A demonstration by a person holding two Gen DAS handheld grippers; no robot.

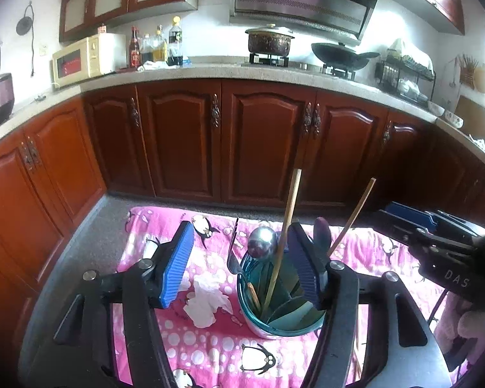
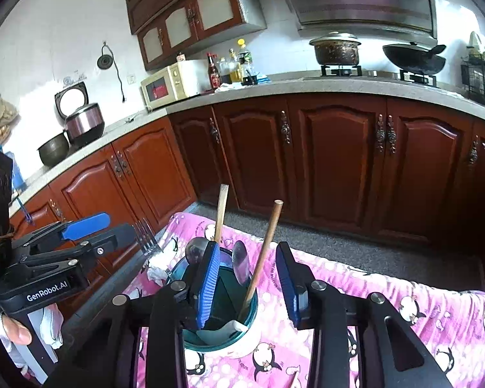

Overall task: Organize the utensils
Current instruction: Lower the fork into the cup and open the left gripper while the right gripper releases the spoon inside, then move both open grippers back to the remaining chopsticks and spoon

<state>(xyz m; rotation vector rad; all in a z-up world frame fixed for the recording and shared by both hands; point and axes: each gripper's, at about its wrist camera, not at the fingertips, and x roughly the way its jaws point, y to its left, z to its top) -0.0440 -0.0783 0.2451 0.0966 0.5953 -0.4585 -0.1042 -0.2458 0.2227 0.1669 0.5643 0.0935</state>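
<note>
Teal cup [image 1: 281,310] stands on our pink penguin cloth [image 1: 210,349], holding chopsticks [image 1: 284,236], spoons [image 1: 262,242] and a fork [image 2: 147,236]. Our left gripper [image 1: 242,265] and right gripper [image 2: 247,283] hang open around the cup, holding nothing.

The right gripper [image 2: 247,286], jaws apart and empty, straddles a teal utensil holder [image 2: 242,336] holding two chopsticks [image 2: 263,257]; the left gripper [image 2: 113,229] sits at nine o'clock
</note>
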